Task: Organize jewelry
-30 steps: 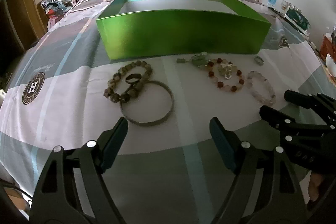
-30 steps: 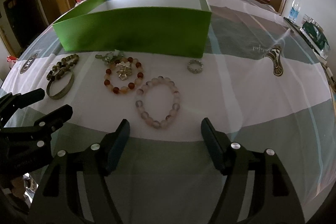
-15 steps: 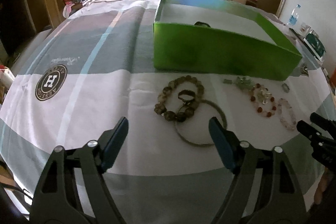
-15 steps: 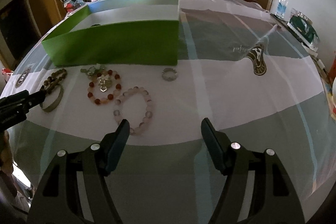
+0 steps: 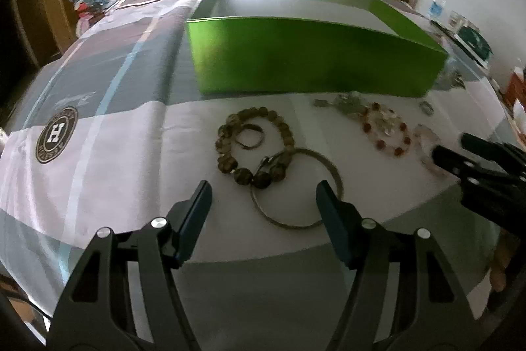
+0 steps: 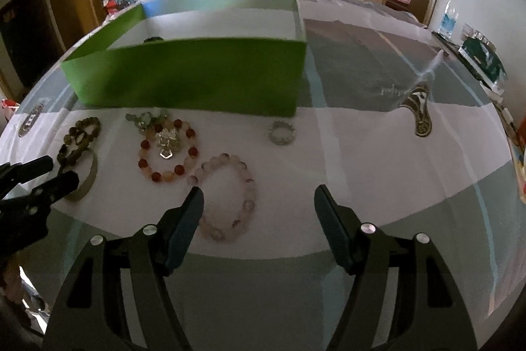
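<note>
Just ahead of the left gripper (image 5: pixel 263 196), whose empty jaws have been narrowing yet stand apart, lies the metal bangle (image 5: pixel 297 186), placed for grasping toward the green box (image 5: pixel 309 61).

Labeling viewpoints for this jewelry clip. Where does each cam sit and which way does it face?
Left wrist: on the left gripper, tilted down at the metal bangle and brown bead bracelet; own open fingers show, right gripper at right edge.
Right wrist: on the right gripper, tilted down at the pink bead bracelet; left gripper at left edge.
Shared: green box, jewelry row.
</note>
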A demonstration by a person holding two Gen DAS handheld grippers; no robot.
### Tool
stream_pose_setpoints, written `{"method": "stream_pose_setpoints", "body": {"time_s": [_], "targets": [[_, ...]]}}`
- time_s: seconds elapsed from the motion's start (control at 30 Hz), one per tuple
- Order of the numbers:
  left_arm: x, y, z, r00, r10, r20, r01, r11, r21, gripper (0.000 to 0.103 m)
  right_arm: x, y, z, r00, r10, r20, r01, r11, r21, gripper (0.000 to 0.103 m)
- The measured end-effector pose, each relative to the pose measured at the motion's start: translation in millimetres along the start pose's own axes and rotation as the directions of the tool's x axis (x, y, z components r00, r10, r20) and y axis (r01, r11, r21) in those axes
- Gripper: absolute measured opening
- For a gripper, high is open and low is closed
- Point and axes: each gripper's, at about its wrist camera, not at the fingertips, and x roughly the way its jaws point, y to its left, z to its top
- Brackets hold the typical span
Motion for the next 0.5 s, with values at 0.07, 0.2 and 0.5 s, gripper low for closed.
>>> {"method": "stream_pose_setpoints", "body": {"time_s": [0.07,0.2,0.5], "targets": [[-2.1,-2.5,-2.0,1.000,-0.029,-0.005,0.029,1.000,0.011,0.066,-0.4,2.4,-1.4,1.000,0.020,0.002,-0.020,1.000,-0.008,0.051],[-8.1,0.2,-2.4,0.997,-0.081,-0.005,0.081,0.997,0.000,0.066,-6.4,12.5,-4.8,0.999,0.046,-0.006,-0.046,0.997,-0.067,0.019],[1.4,20.7,14.1,1.000,-0.002,-0.005,0.001,0.998,-0.061,0.067,-6.5,7.6,-4.7,0.999,0.035,-0.002,-0.035,0.998,-0.047,0.026]]}}
